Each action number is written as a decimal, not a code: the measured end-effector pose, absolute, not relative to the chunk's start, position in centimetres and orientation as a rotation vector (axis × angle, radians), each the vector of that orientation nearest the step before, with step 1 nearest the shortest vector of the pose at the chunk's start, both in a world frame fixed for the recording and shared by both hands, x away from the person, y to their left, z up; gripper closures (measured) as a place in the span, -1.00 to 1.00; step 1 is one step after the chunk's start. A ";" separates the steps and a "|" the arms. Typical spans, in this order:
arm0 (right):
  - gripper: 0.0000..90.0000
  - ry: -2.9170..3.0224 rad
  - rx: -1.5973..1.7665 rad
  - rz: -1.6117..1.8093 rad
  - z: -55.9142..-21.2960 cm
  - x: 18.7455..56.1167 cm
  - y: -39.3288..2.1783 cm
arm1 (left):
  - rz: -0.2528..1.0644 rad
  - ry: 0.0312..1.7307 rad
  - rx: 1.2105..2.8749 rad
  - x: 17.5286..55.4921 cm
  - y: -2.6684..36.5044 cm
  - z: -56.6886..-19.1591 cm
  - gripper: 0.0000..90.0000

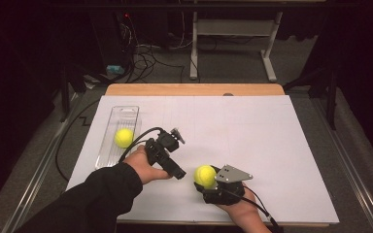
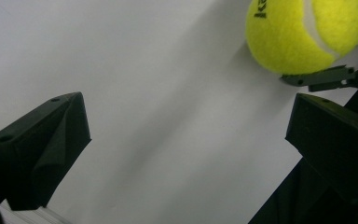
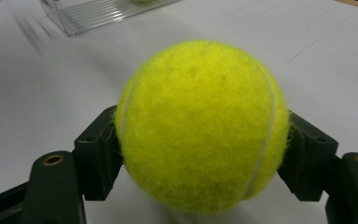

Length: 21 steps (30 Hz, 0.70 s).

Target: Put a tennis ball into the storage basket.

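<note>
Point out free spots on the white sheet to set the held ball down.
Free: the white sheet right of the tray and beyond both grippers, out to its far and right edges. Crowded: the near-left, where the left gripper, the right gripper with its ball and the tray's ball sit close.

white table sheet [image 1: 252, 141], clear tray [image 1: 121, 116]

The ball [image 3: 203, 126] between the black jaws is fuzzy yellow-green with a pale curved seam and dark lettering; a second ball [image 1: 124, 138] is the same yellow; the tray [image 1: 126, 116] is clear, ribbed plastic; the counter [image 1: 252, 126] is white with a tan wooden edge.
</note>
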State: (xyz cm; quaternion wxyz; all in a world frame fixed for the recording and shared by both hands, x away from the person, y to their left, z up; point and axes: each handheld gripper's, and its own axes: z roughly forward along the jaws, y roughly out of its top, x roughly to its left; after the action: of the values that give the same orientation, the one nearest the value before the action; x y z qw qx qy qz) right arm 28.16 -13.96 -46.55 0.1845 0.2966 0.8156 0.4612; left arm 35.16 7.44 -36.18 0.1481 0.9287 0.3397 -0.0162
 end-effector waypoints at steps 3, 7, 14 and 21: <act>-0.41 2.296 0.830 1.297 -46.6 28.1 -13.7 | -0.048 0.965 2.677 35.0 6.9 -35.8 -0.99; -0.41 2.299 0.822 1.304 -46.6 28.1 -13.5 | -0.057 0.955 2.674 35.0 6.2 -35.5 -0.99; -0.41 2.287 0.823 1.324 -46.6 28.2 -13.6 | -0.086 0.930 2.664 34.9 4.6 -35.3 -0.99; -0.41 2.278 0.816 1.350 -46.4 28.1 -13.5 | -0.146 0.901 2.687 35.0 2.9 -36.2 -0.98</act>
State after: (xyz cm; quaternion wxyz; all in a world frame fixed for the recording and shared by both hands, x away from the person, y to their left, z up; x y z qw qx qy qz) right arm 28.14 -13.45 -46.44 0.1840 0.2895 0.8081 0.4789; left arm 34.97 2.91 -36.23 0.1515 0.9360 0.3138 -0.0509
